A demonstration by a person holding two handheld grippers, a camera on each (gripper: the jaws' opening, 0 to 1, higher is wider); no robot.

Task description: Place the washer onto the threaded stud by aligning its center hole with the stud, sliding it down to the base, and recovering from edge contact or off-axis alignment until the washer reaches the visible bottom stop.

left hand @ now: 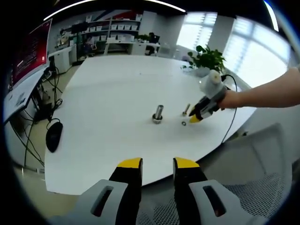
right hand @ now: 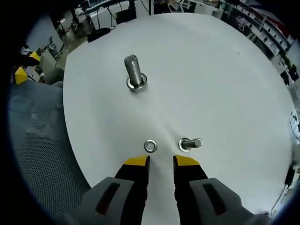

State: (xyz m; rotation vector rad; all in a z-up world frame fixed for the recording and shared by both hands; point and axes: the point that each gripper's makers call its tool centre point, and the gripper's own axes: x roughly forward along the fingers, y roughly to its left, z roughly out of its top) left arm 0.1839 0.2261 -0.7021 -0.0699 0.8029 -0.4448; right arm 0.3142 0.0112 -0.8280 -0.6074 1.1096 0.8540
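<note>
In the right gripper view the washer (right hand: 150,146) is seen lying flat on the white tabletop (right hand: 225,84), just above the left fingertip of the right tongs (right hand: 161,161), slightly left of the gap between the two jaws; the jaws stand a little apart and nothing is held between them. The threaded stud (right hand: 134,71) is found at the upper left of that frame, upright on its flat base, its long axis rising from the tabletop, well apart from the washer. To the right of the washer, near the right jaw tip, a loose bolt (right hand: 190,143) is seen lying on its side, and it is judged the one thing that could be knocked during the pick. In the left gripper view the left tongs (left hand: 157,164) are seen at the bottom centre, over the near edge of the tabletop, slightly parted and empty, with a computer mouse (left hand: 54,135) at the left edge. The right tongs are judged much the nearer to the washer.
</note>
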